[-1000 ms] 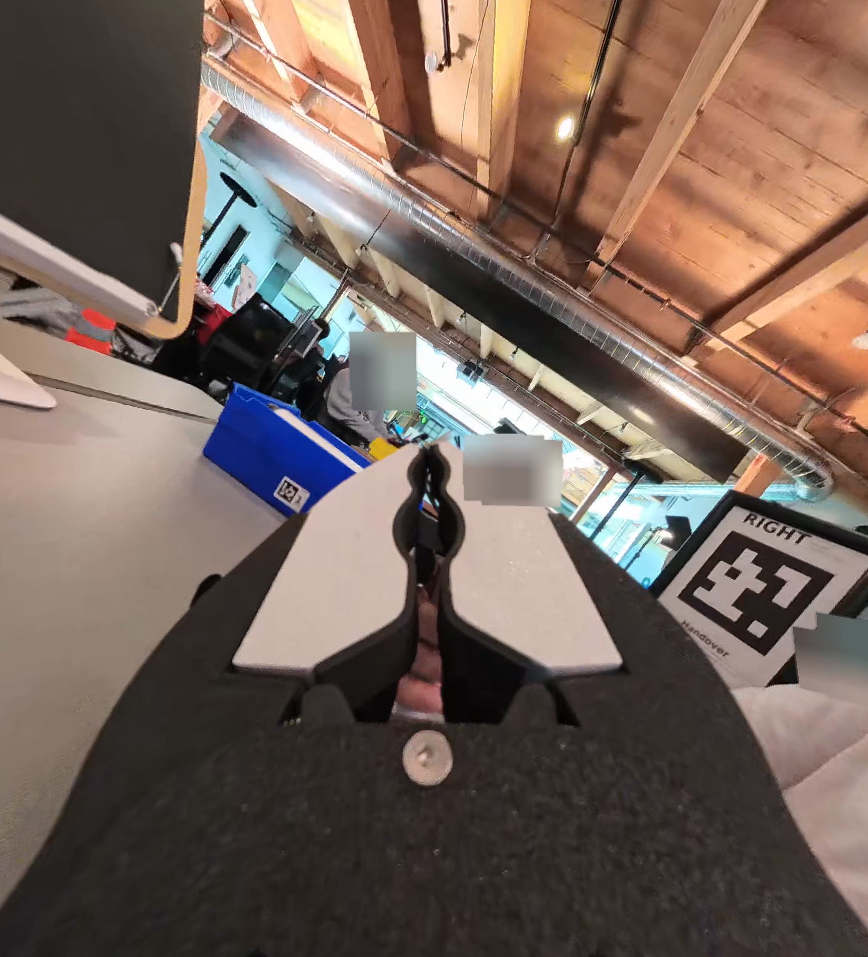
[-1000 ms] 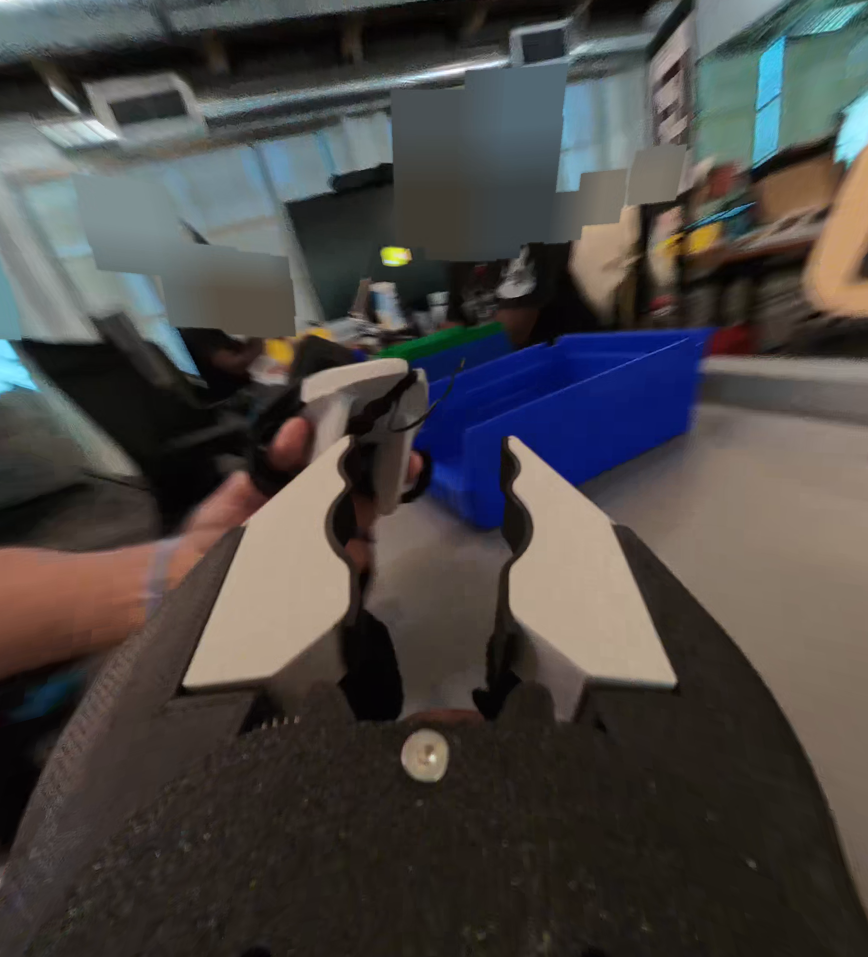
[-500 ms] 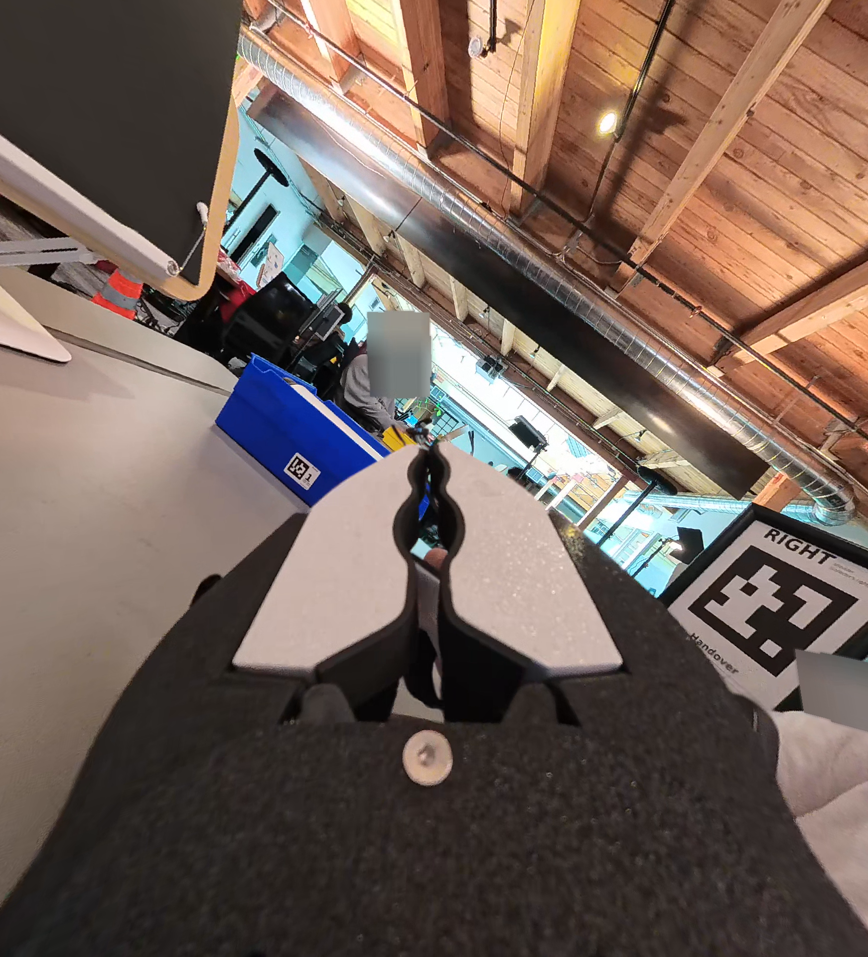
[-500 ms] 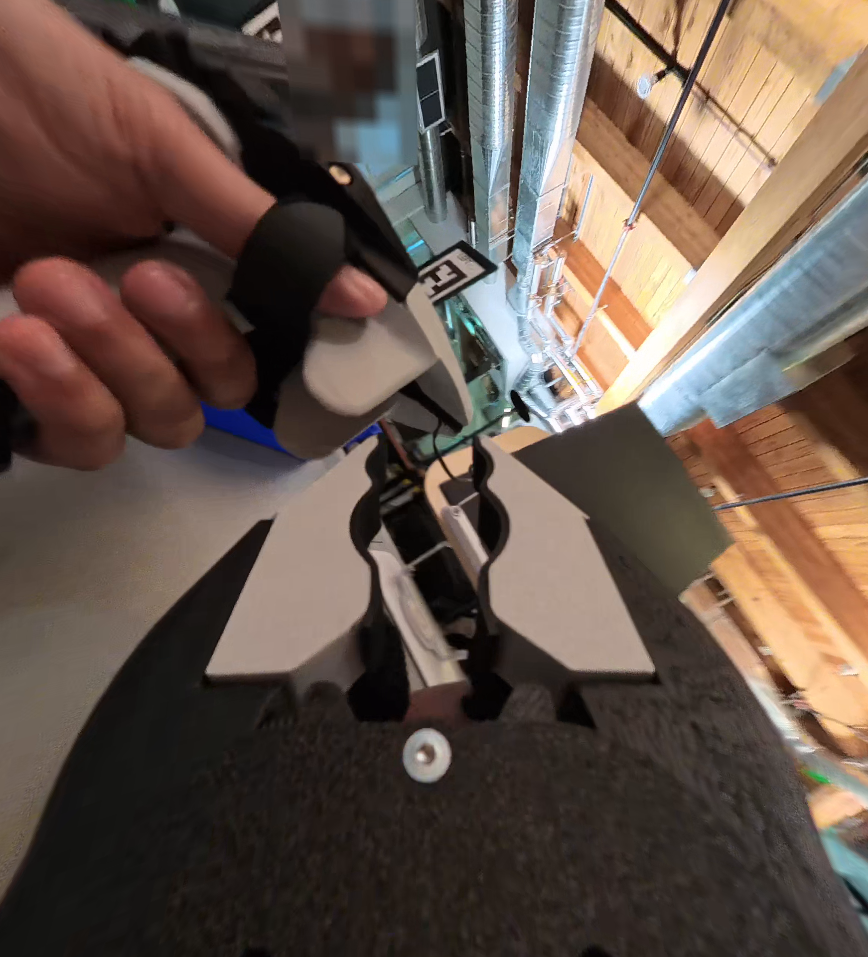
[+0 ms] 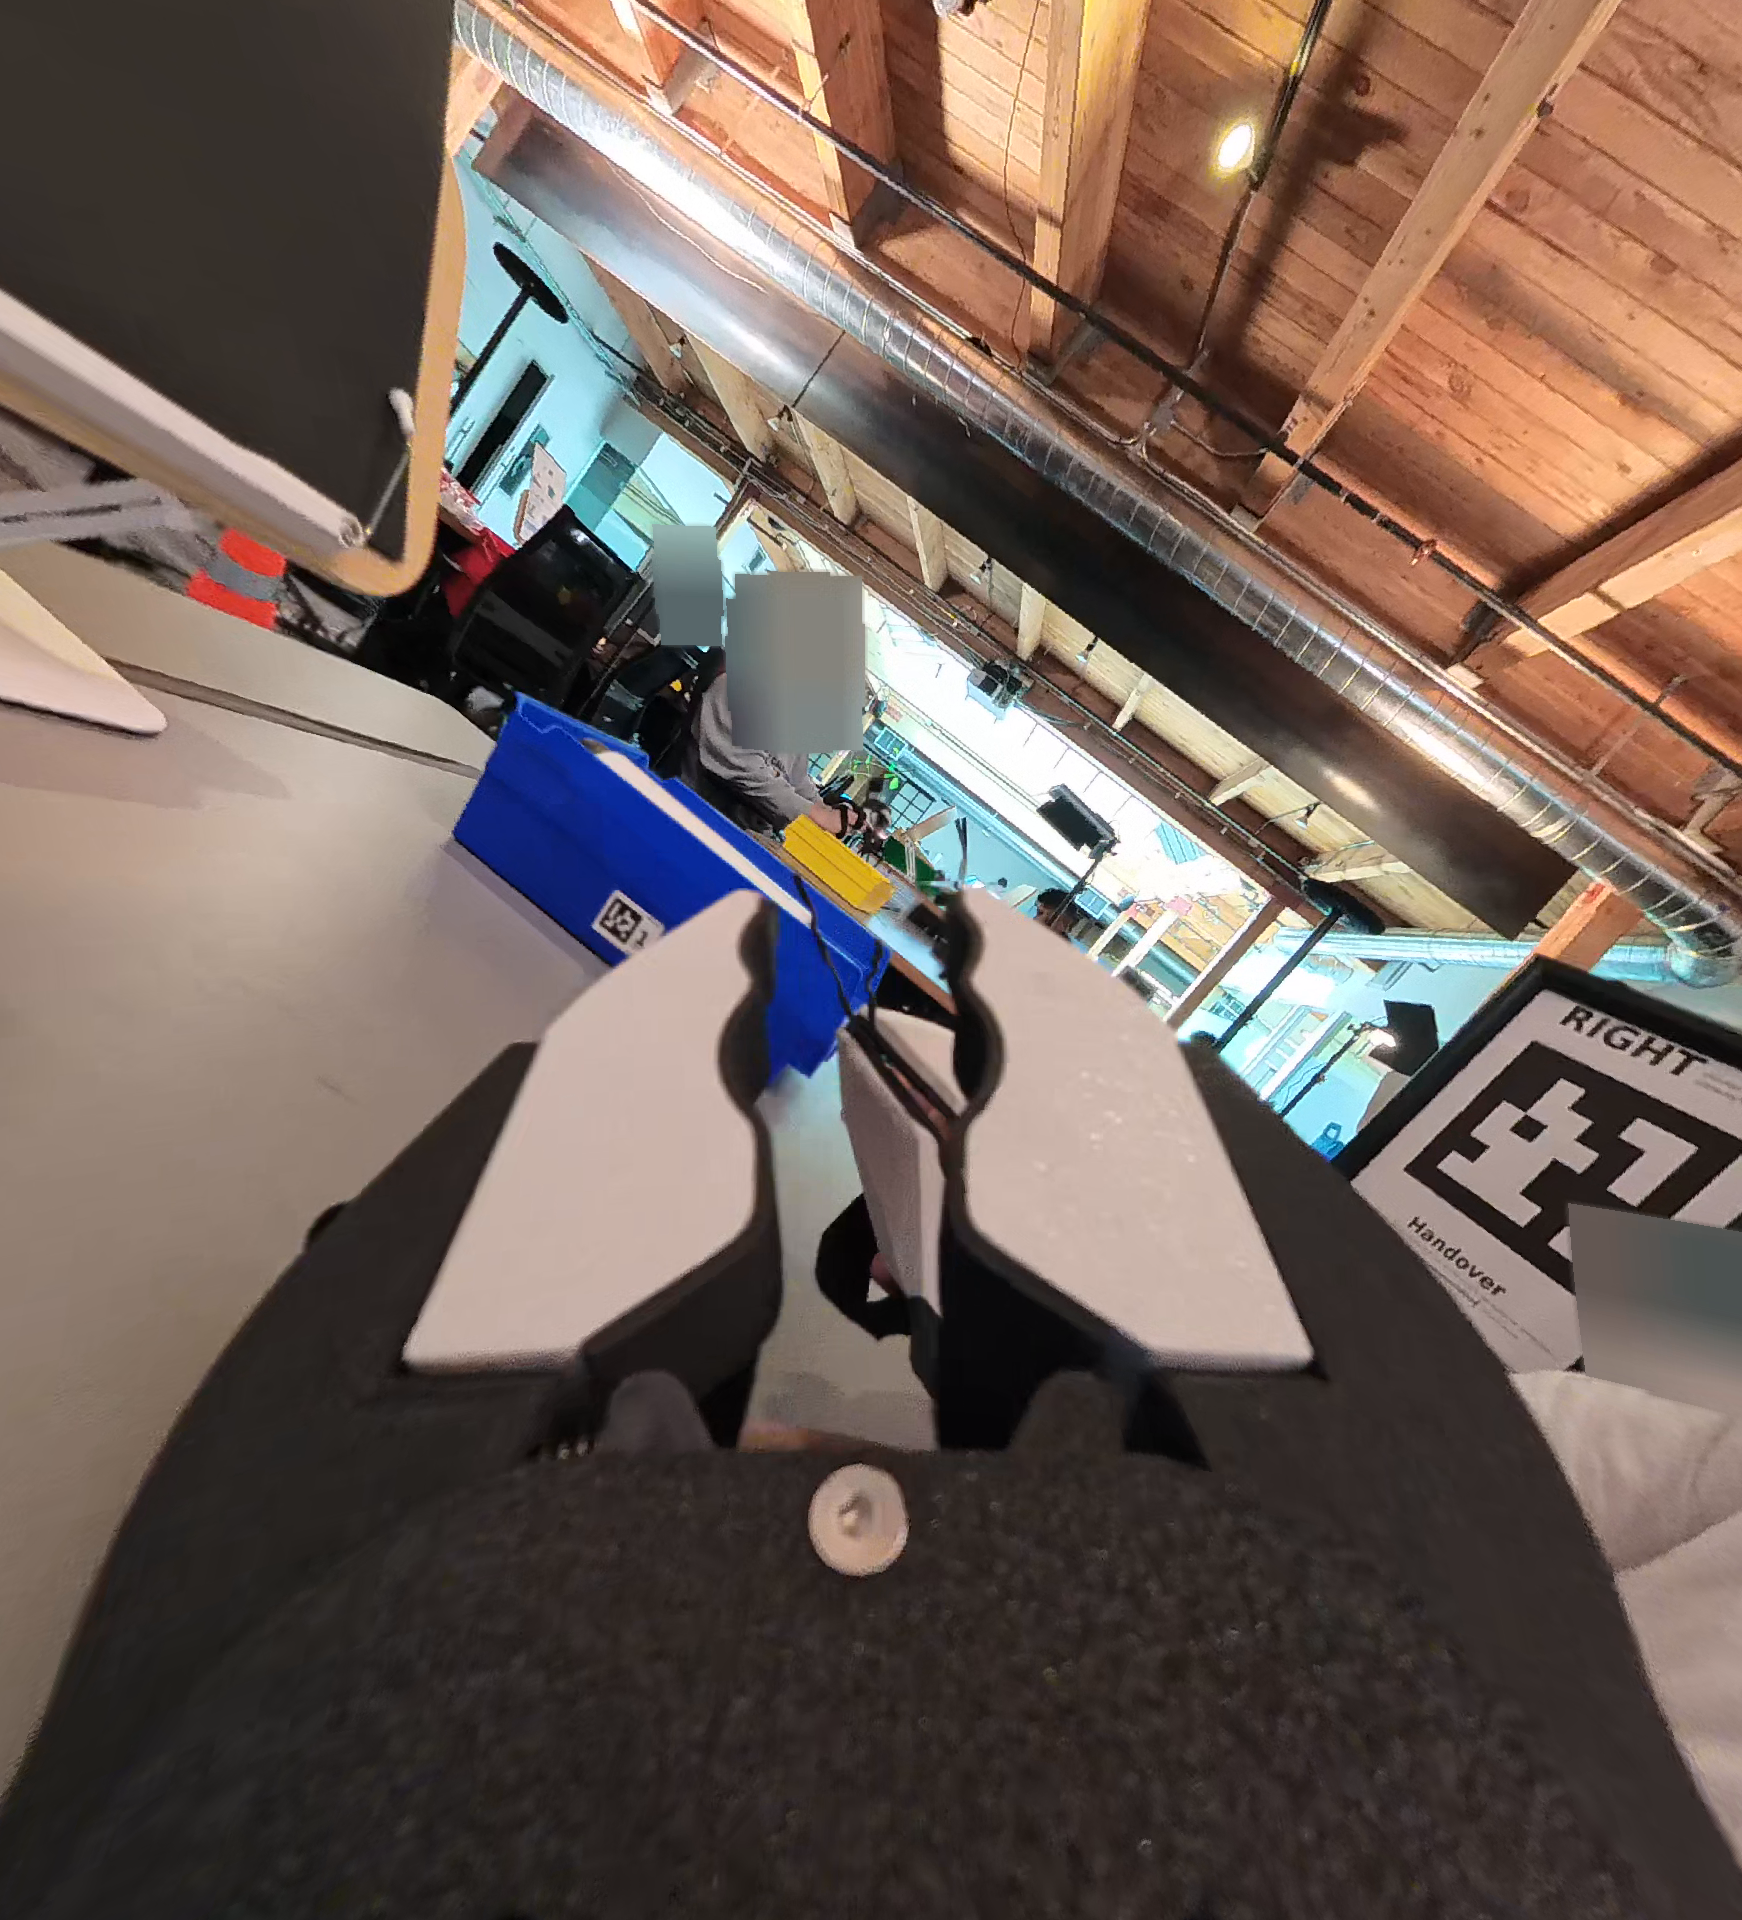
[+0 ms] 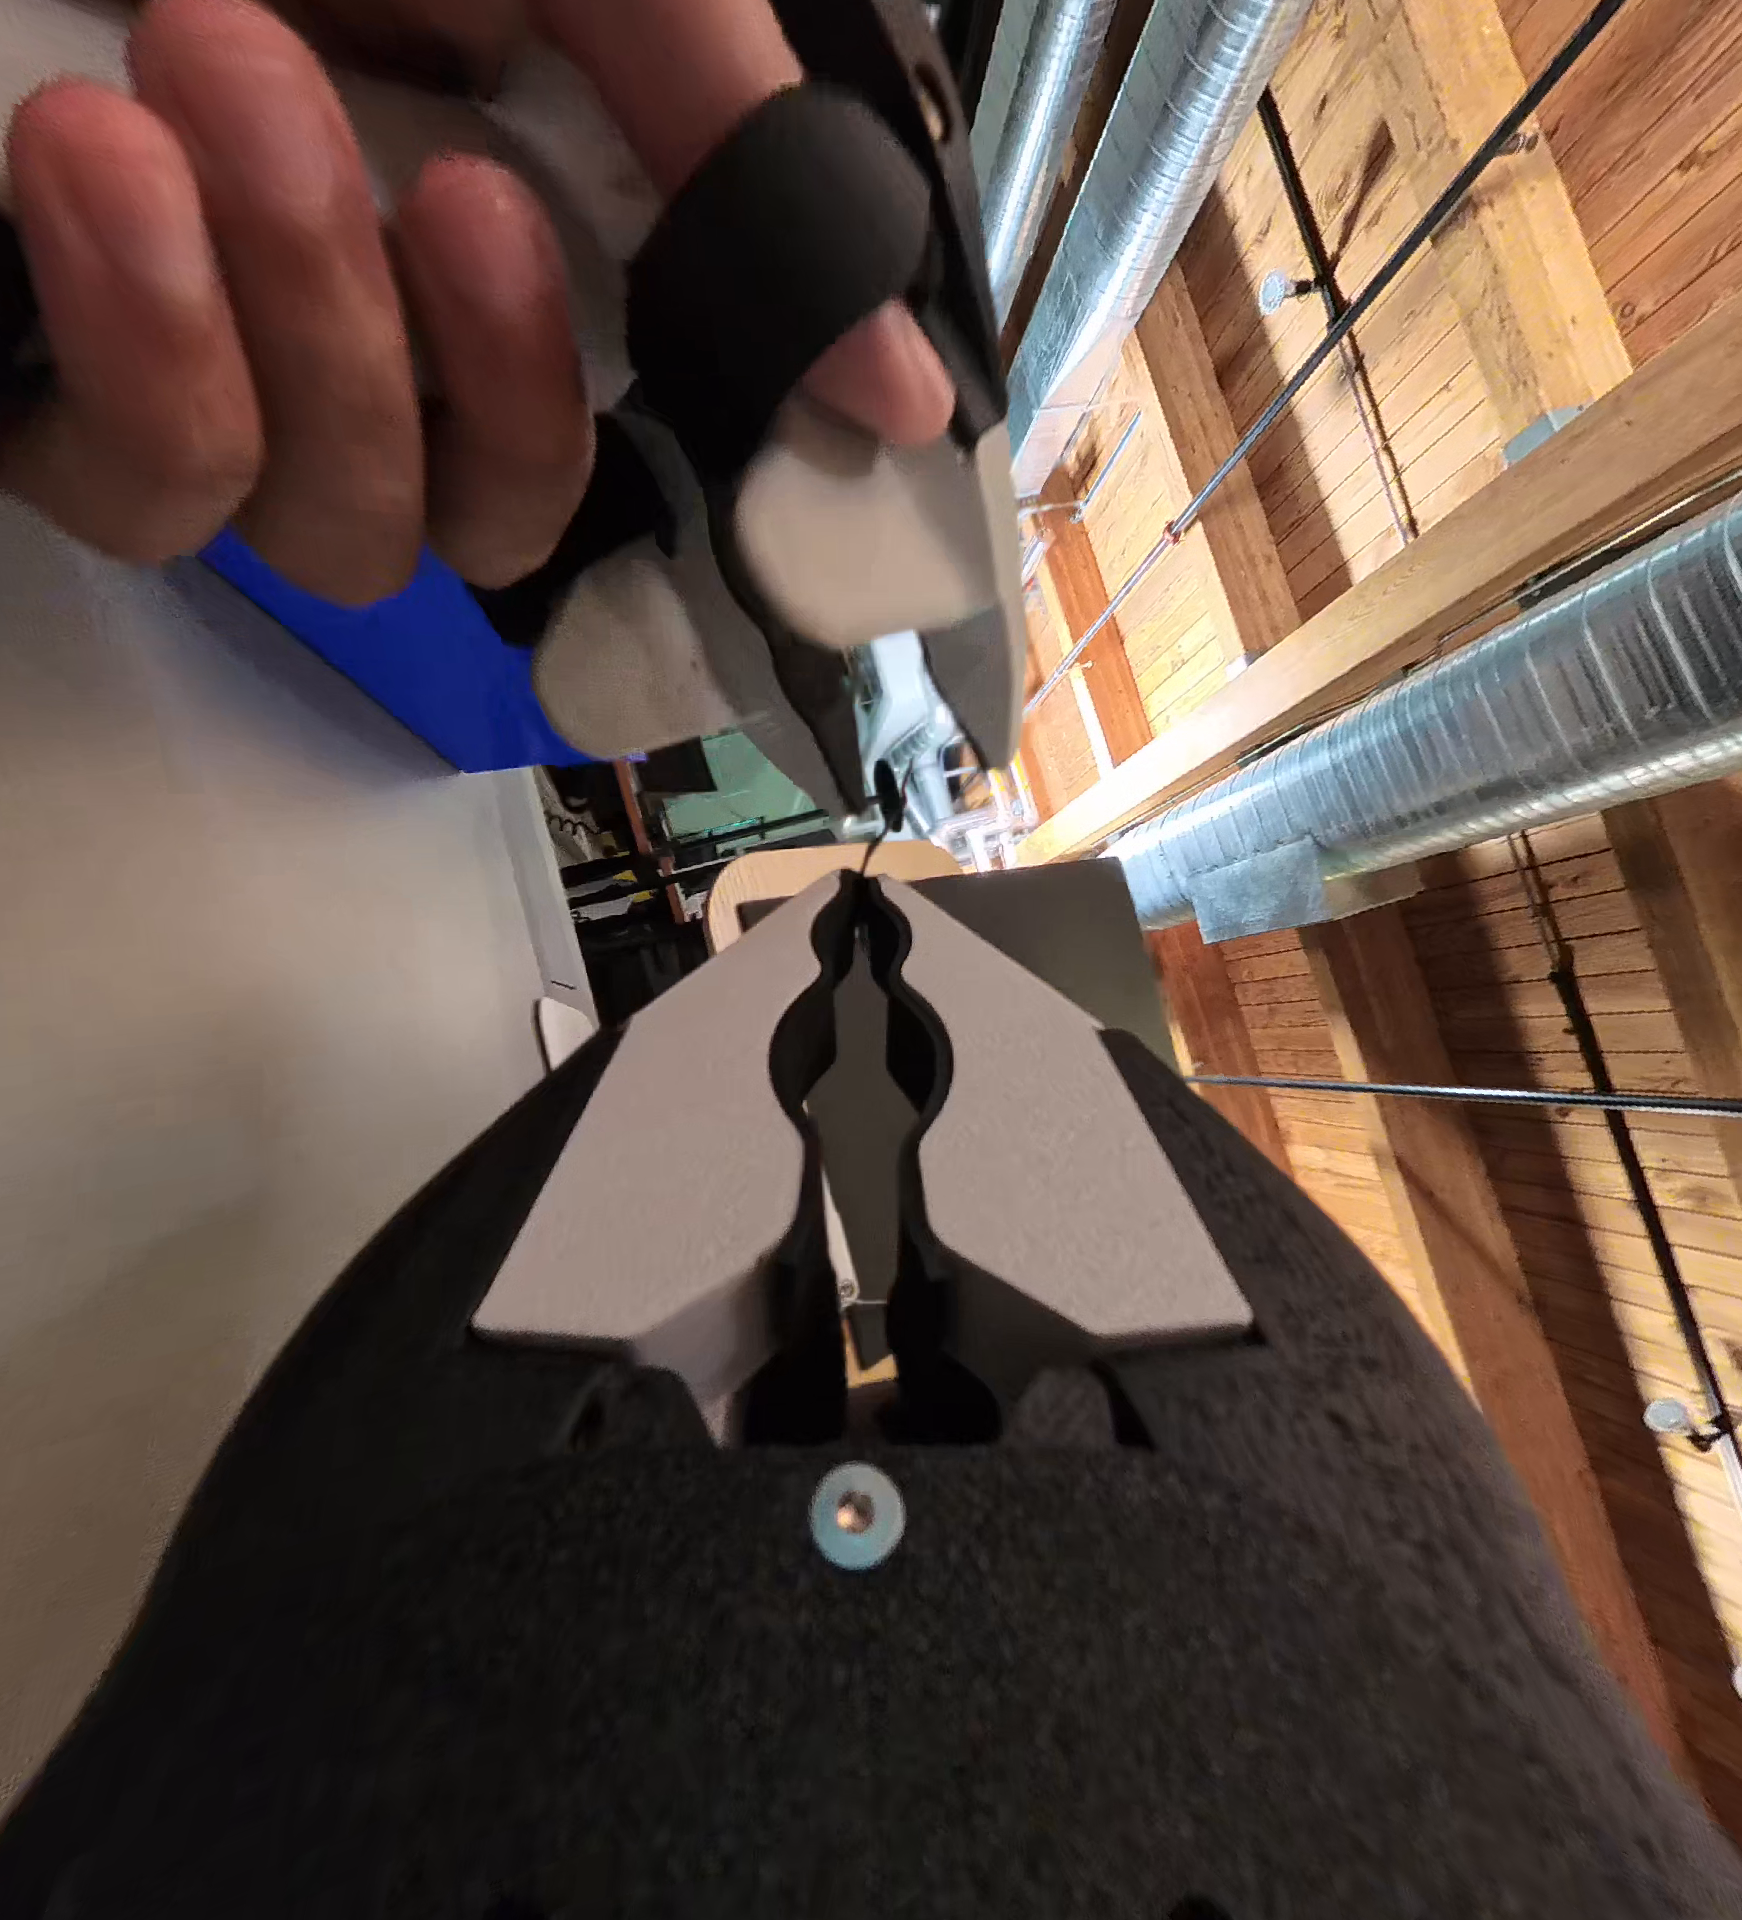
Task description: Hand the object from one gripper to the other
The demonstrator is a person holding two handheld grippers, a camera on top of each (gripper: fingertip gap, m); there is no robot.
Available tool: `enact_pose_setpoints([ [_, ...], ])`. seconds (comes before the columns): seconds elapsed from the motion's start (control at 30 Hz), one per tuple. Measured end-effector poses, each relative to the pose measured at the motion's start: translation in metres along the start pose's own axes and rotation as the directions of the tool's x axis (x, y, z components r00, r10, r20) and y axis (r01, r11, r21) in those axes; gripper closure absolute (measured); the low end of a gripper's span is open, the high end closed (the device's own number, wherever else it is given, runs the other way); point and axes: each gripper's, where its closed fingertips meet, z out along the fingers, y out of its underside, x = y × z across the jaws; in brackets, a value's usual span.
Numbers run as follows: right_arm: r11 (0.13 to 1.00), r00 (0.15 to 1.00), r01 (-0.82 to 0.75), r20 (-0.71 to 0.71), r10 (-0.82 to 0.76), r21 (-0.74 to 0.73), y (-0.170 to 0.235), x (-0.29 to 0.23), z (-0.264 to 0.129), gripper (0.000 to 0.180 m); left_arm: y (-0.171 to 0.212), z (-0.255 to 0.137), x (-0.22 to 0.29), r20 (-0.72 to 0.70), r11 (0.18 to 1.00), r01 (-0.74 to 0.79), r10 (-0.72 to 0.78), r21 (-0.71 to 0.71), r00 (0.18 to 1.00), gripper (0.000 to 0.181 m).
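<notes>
left tool [image 5: 862, 935] has opened, while right tool [image 6: 859, 883] now pinches the thin black cord [image 6: 877, 831].

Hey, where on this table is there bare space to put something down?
The grey table is bare in the wide stretch between the white stand base, the blue bin and the left gripper. It is crowded ahead of that gripper, where the right gripper pinches a thin black cord beside the hand.
</notes>
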Motion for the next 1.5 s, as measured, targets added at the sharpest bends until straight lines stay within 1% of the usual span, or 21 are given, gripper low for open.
enact_pose_setpoints([
  [0.07,0.997,0.999,-0.033,0.016,0.032,0.069,-0.006,0.000,-0.004,0.179,-0.013,-0.007,0.003,-0.069,0.999,0.033,-0.030,0.033,0.997,0.142],
  [0.13,0.942,0.954,-0.275,0.174,0.242,0.195,-0.021,-0.007,-0.017,0.180,-0.029,-0.018,0.000,-0.145,0.987,0.151,-0.141,0.061,0.979,0.142],
  [0.2,0.825,0.823,-0.545,0.284,0.492,0.149,-0.017,0.001,-0.021,0.179,-0.034,-0.025,-0.005,-0.170,0.982,0.186,-0.176,0.045,0.970,0.143],
  [0.23,0.719,0.707,-0.684,0.350,0.614,0.120,-0.016,0.008,-0.022,0.179,-0.033,-0.027,-0.007,-0.162,0.987,0.160,-0.153,0.026,0.975,0.144],
  [0.3,0.430,0.387,-0.902,0.489,0.781,0.028,-0.014,0.020,-0.023,0.180,-0.025,-0.025,-0.008,-0.141,0.995,0.100,-0.102,-0.024,0.985,0.145],
  [0.37,0.123,0.043,-0.988,0.589,0.807,-0.097,-0.012,0.029,-0.025,0.179,-0.014,-0.019,-0.002,-0.156,0.994,0.079,-0.091,-0.081,0.983,0.145],
  [0.4,0.010,-0.079,-0.990,0.607,0.791,-0.141,-0.010,0.033,-0.025,0.180,-0.007,-0.015,0.003,-0.175,0.991,0.073,-0.093,-0.116,0.980,0.145],
  [0.43,-0.062,-0.155,-0.984,0.612,0.776,-0.169,-0.007,0.036,-0.025,0.180,0.001,-0.011,0.007,-0.191,0.986,0.065,-0.094,-0.153,0.977,0.146],
  [0.67,-0.195,-0.357,-0.929,0.630,0.690,-0.314,-0.008,0.033,-0.028,0.180,0.039,-0.002,0.031,-0.282,0.952,-0.014,-0.076,-0.305,0.956,0.151],
  [0.77,-0.222,-0.421,-0.901,0.625,0.658,-0.373,-0.008,0.030,-0.030,0.179,0.044,-0.003,0.035,-0.301,0.943,-0.037,-0.068,-0.330,0.951,0.160],
  [0.83,-0.221,-0.440,-0.891,0.629,0.641,-0.398,-0.010,0.028,-0.031,0.180,0.046,-0.005,0.034,-0.304,0.941,-0.050,-0.059,-0.335,0.951,0.175],
  [0.9,-0.227,-0.461,-0.878,0.618,0.637,-0.422,-0.009,0.026,-0.031,0.180,0.050,-0.005,0.032,-0.296,0.934,-0.068,-0.041,-0.350,0.954,0.180],
  [1.0,-0.222,-0.451,-0.881,0.603,0.658,-0.417,-0.004,0.023,-0.028,0.180,0.049,-0.004,0.028,-0.276,0.931,-0.073,-0.031,-0.358,0.961,0.180],
  [1.1,-0.199,-0.397,-0.907,0.597,0.697,-0.372,0.000,0.023,-0.025,0.176,0.044,-0.003,0.025,-0.256,0.938,-0.087,-0.001,-0.335,0.967,0.180],
  [1.2,-0.117,-0.273,-0.948,0.565,0.779,-0.296,0.011,0.020,-0.019,0.150,0.039,-0.004,0.016,-0.202,0.946,-0.066,0.000,-0.317,0.979,0.180],
  [1.23,-0.045,-0.185,-0.964,0.536,0.823,-0.264,0.018,0.016,-0.016,0.134,0.037,-0.004,0.010,-0.171,0.948,-0.040,-0.015,-0.317,0.985,0.180],
  [1.27,0.058,-0.062,-0.970,0.476,0.877,-0.234,0.028,0.011,-0.011,0.121,0.036,-0.005,0.004,-0.133,0.947,-0.003,-0.042,-0.321,0.990,0.180],
  [1.33,0.361,0.259,-0.911,0.407,0.876,-0.198,0.040,-0.003,-0.009,0.118,0.036,-0.006,-0.010,-0.056,0.942,0.088,-0.112,-0.323,0.992,0.180],
  [1.4,0.670,0.606,-0.723,0.311,0.732,-0.167,0.052,-0.010,-0.007,0.117,0.034,-0.007,-0.020,-0.005,0.940,0.152,-0.162,-0.305,0.987,0.180],
  [1.43,0.783,0.734,-0.609,0.286,0.616,-0.125,0.050,-0.009,-0.007,0.118,0.034,-0.007,-0.023,0.010,0.939,0.170,-0.175,-0.300,0.985,0.180],
  [1.5,0.909,0.867,-0.414,0.281,0.413,-0.058,0.038,-0.015,-0.009,0.118,0.036,-0.007,-0.027,0.039,0.934,0.187,-0.183,-0.305,0.982,0.180],
])
